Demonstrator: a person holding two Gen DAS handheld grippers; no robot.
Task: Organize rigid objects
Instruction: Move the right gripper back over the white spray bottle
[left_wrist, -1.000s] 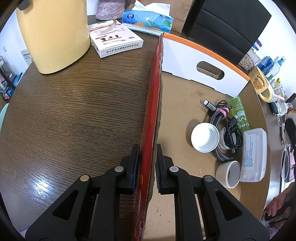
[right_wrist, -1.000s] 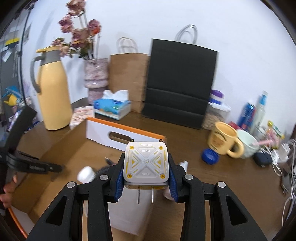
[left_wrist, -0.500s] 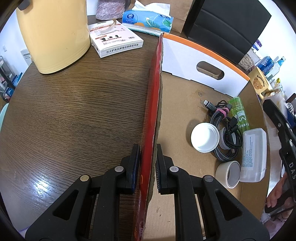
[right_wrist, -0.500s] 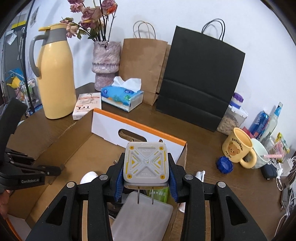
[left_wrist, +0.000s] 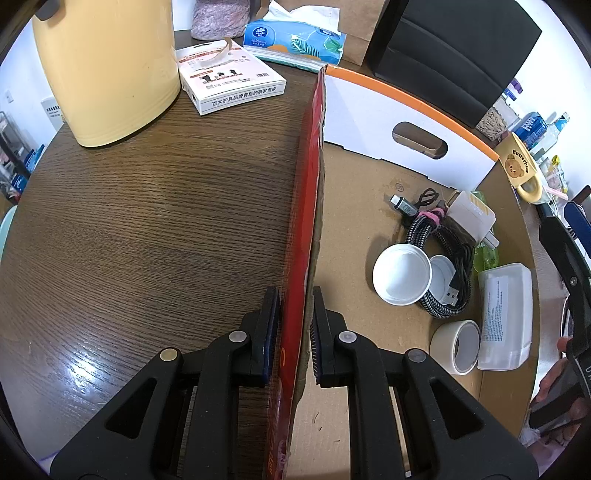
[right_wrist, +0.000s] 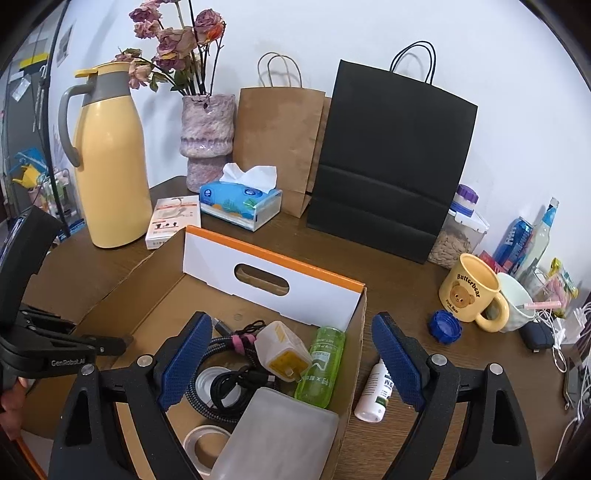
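The open brown cardboard box (right_wrist: 155, 280) with a white, orange-edged end panel sits on the dark wooden tabletop (left_wrist: 147, 206). The left gripper (left_wrist: 293, 328) has its fingers clamped on the box's red-printed side wall, one finger outside and one inside. The right gripper (right_wrist: 291, 360) hangs above the box with its blue-padded fingers (right_wrist: 184, 354) spread wide apart, holding nothing. Inside the box, the white square wall charger with yellow markings (right_wrist: 282, 350) lies tilted on the coiled braided cable (right_wrist: 207, 384), touching the green translucent bottle (right_wrist: 321, 365) that rests against the box's right wall. Also in the box are a frosted plastic container (right_wrist: 277, 435), a roll of beige tape (left_wrist: 456, 345) and a round white lid (left_wrist: 400, 275). Outside the box, just beside its right wall, a small white dropper bottle (right_wrist: 373, 387) lies on the tabletop, with a blue bottle cap (right_wrist: 445, 326) and a yellow bear mug (right_wrist: 471, 293) farther from it
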